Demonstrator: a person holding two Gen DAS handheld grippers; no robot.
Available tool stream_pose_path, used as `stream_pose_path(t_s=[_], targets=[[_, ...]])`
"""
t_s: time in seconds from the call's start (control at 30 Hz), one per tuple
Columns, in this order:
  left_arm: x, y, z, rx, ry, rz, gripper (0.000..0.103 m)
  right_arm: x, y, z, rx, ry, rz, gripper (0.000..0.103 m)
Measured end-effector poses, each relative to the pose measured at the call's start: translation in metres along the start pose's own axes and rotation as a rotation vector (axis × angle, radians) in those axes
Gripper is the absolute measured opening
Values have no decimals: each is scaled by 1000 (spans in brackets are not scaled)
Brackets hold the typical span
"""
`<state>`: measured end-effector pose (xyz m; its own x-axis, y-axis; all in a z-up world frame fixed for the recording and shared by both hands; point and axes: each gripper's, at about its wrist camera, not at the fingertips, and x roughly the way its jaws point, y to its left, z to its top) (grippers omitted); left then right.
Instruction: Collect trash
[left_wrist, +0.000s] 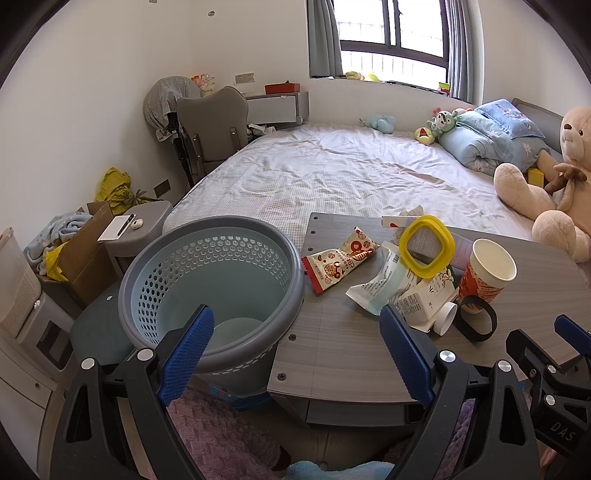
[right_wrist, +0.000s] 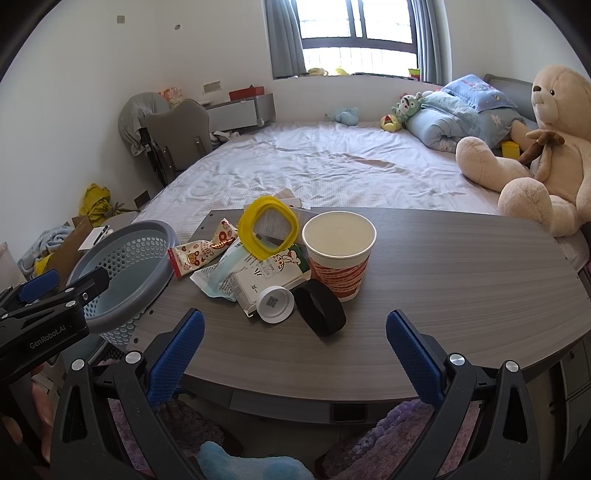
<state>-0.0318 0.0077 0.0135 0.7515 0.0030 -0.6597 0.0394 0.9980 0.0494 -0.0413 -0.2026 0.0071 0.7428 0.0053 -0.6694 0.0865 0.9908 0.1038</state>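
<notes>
A pile of trash lies on the grey table (right_wrist: 443, 288): a red-and-white paper cup (right_wrist: 339, 254), a yellow square ring (right_wrist: 267, 229), a red-and-white snack wrapper (right_wrist: 201, 254), a white carton (right_wrist: 266, 282), a white cap (right_wrist: 275, 304) and a black band (right_wrist: 319, 312). The cup (left_wrist: 485, 273) and wrapper (left_wrist: 341, 260) also show in the left wrist view. A grey-rimmed blue basket (left_wrist: 212, 284) stands at the table's left edge. My left gripper (left_wrist: 295, 354) is open and empty, near the basket rim. My right gripper (right_wrist: 295, 354) is open and empty, short of the pile.
A bed (right_wrist: 332, 166) with a white sheet lies behind the table, with a large teddy bear (right_wrist: 546, 147) and blue bedding at the right. A grey chair (left_wrist: 212, 125), a cardboard box (left_wrist: 85, 251) and clutter stand at the left. A purple rug (left_wrist: 221, 435) lies below.
</notes>
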Motion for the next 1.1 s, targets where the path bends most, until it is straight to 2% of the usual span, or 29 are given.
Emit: stream_pose_path(t_s=[0.77,1.1], targets=[[0,-1,1,1,0,0,87,3,-1,-2,2,1,4,97],[5,-4,-3,7,26,-13,87,13,-9,-6,21,29,16,97]])
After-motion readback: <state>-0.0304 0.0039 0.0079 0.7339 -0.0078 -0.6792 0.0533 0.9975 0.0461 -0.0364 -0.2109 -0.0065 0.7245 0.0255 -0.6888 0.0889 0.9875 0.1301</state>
